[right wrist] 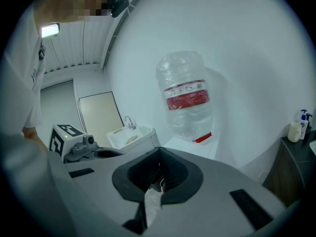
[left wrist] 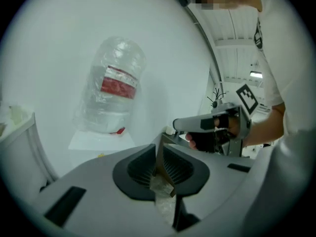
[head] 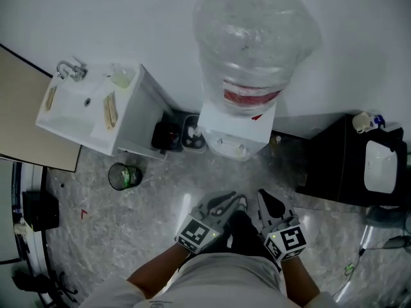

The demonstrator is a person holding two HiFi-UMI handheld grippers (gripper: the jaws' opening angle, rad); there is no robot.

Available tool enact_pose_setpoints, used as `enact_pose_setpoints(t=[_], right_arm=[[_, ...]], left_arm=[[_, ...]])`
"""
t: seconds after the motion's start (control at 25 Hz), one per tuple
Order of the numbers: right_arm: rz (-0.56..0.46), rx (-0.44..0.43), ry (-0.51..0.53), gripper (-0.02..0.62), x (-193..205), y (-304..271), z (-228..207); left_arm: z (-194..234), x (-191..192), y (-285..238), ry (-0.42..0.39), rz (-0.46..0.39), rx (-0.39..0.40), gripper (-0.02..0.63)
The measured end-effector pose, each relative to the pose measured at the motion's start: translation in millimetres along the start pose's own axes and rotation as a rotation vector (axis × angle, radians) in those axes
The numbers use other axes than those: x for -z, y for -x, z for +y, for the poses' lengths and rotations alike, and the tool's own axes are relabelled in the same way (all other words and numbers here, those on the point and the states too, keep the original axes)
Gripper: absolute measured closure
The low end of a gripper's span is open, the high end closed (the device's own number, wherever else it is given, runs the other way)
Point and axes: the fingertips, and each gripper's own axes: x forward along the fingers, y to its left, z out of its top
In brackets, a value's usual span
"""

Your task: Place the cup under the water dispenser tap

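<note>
The water dispenser (head: pixel 236 128) stands against the wall, a white body with a big clear bottle (head: pixel 253 37) bearing a red label; the bottle also shows in the left gripper view (left wrist: pixel 116 83) and the right gripper view (right wrist: pixel 186 95). I see no cup that I can tell for sure. Both grippers are held close to the person's body, in front of the dispenser and apart from it. My left gripper (head: pixel 228 201) (left wrist: pixel 159 157) has its jaws together with nothing between them. My right gripper (head: pixel 266 197) (right wrist: pixel 159 168) is shut and empty too.
A white sink cabinet (head: pixel 131 117) with a faucet (head: pixel 69 70) and a translucent container (head: pixel 121 76) stands at the left. A black bin (head: pixel 124 176) sits on the marbled floor. Dark items (head: pixel 170 133) lie beside the dispenser. A black counter (head: pixel 334 162) with bottles (head: pixel 366 120) is at the right.
</note>
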Motion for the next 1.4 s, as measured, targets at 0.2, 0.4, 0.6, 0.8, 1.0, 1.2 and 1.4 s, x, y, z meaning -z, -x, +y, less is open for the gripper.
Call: enact_pose_setpoints(t=[0.2,0.4,0.6,0.8,1.0,1.2,1.4], right_arm=[[-0.028,0.004,0.013,0.581,-17.9,12.3,17.4],[-0.039,0.005,0.027,0.581,-33.6,20.6,28.2],[-0.041,-0.013,0.044,0.581,-39.9,26.6,33.3],[-0.043,-0.029,0.062,0.581,-43.5,29.0,36.6],[-0.040,-0.039,0.072,0.581,-42.3,30.1,39.1],[-0.039,-0.041,0.076,0.581,-41.7,31.1,39.0],[-0.034,-0.040,0.072,0.581,-40.2,30.1,37.1]], left_arm=[[-15.3,-41.1,8.7,0.002,-0.019,-0.023,0.600],[-26.7,-66.5,18.1,-0.013,-0.028,-0.044,0.601],[-29.7,-75.3,26.3,0.001,-0.053,-0.069,0.601],[-30.3,-77.7,30.3,0.004,-0.064,-0.097,0.601],[-30.0,-73.9,32.0,0.004,-0.058,-0.112,0.601],[-34.3,-76.7,30.3,-0.004,-0.061,-0.107,0.601],[-33.5,-74.4,27.7,0.005,-0.059,-0.108,0.600]])
